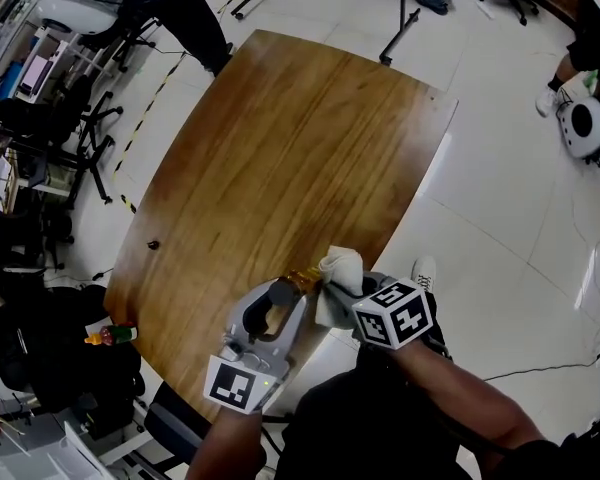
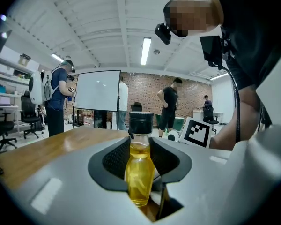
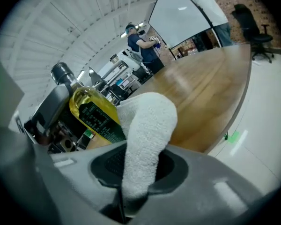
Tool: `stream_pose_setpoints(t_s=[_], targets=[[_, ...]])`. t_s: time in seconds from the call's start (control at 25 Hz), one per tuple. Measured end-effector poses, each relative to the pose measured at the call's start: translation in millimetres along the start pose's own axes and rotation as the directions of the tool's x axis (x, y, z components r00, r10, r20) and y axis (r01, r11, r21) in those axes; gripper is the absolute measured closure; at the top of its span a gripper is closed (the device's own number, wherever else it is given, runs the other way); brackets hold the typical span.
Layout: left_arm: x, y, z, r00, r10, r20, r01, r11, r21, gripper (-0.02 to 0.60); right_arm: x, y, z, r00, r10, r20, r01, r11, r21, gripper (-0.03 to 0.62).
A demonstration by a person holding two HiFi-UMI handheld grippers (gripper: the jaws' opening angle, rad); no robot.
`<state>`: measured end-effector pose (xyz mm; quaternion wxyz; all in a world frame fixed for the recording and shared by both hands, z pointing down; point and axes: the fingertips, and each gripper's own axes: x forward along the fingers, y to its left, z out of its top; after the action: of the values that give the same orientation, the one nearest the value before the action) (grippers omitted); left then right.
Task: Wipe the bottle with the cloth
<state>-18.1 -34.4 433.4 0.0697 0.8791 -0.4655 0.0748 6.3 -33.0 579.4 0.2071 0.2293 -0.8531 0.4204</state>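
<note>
Closest to me, my left gripper (image 1: 283, 298) was pinching the bottle (image 2: 140, 170) between its jaws, gripping the rounded body below the neck. The bottle stood upright along the jaws, with yellow liquid inside and a black cap on top. My right gripper (image 1: 348, 290) was clamped on the white cloth (image 3: 147, 135), whose folded end bulged up out of the jaws. That end lay against the side of the bottle, next to its dark label. Both tools met just over the near edge of the wooden table (image 1: 280, 148), with the bottle held above the tabletop. Farther out, a small dark speck (image 1: 153, 244) sat on the table's left side. Beyond the table stood a whiteboard (image 2: 99, 90), several people and a brick wall (image 2: 147, 90).
</note>
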Motion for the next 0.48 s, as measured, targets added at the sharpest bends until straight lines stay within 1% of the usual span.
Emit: stream_pose_setpoints(t_s=[0.08, 0.12, 0.16, 0.24, 0.28, 0.32, 0.36, 0.44, 0.48], targets=[[0, -2, 0, 1.000, 0.000, 0.004, 0.000, 1.000, -0.006, 0.437, -8, 1, 3, 0.997, 0.070, -0.014, -0.071, 0.997, -0.020, 0.523], [-1, -4, 0, 1.000, 0.001, 0.008, -0.001, 1.000, -0.011, 0.437, -17, 2, 9, 0.993, 0.120, -0.002, -0.120, 0.992, -0.032, 0.523], [-1, -6, 1, 1.000, -0.001, 0.012, 0.001, 1.000, -0.016, 0.437, -27, 2, 17, 0.984, 0.176, 0.022, -0.175, 0.984, -0.039, 0.523], [0, -8, 1, 1.000, -0.006, 0.020, 0.006, 1.000, -0.025, 0.436, -48, 3, 45, 0.953, 0.287, 0.093, -0.285, 0.958, -0.036, 0.523], [1, -9, 1, 1.000, -0.009, 0.022, 0.009, 1.000, -0.025, 0.434, -57, 4, 61, 0.931, 0.343, 0.127, -0.342, 0.939, -0.030, 0.523], [3, -9, 0, 1.000, -0.010, 0.022, 0.011, 1.000, -0.024, 0.436, -64, 7, 76, 0.903, 0.403, 0.152, -0.404, 0.914, -0.023, 0.523], [3, -10, 0, 1.000, -0.010, 0.018, 0.010, 1.000, -0.023, 0.436, -69, 13, 88, 0.868, 0.469, 0.162, -0.472, 0.881, -0.018, 0.523], [4, -12, -2, 1.000, -0.005, 0.007, 0.005, 1.000, -0.023, 0.436, -72, 33, 104, 0.793, 0.594, 0.136, -0.597, 0.802, -0.025, 0.523], [4, -14, -4, 1.000, -0.004, 0.001, 0.004, 1.000, -0.022, 0.436, -70, 43, 107, 0.764, 0.637, 0.103, -0.636, 0.770, -0.039, 0.523]])
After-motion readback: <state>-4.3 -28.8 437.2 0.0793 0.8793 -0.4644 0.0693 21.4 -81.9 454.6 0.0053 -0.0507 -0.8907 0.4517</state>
